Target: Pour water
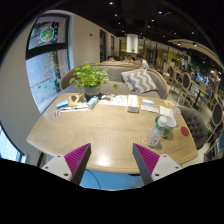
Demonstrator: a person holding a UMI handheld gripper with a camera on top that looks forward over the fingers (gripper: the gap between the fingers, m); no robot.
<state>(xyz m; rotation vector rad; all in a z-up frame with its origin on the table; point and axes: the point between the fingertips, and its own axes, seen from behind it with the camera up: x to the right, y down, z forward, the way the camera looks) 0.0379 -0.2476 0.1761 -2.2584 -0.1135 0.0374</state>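
My gripper (112, 162) is open and empty, its two fingers with magenta pads (76, 157) hovering over the near edge of a light wooden table (100, 130). A clear glass or small bottle (162, 127) stands on the table's right side, well beyond and to the right of my right finger. A white cup-like object (168, 116) sits just behind it. Nothing stands between the fingers.
A potted green plant (92, 78) stands at the table's far side, with books or papers (68, 103) to its left and flat items (135, 102) at the back middle. A sofa with a cushion (140, 80) is behind the table. Chairs (197, 125) stand at right.
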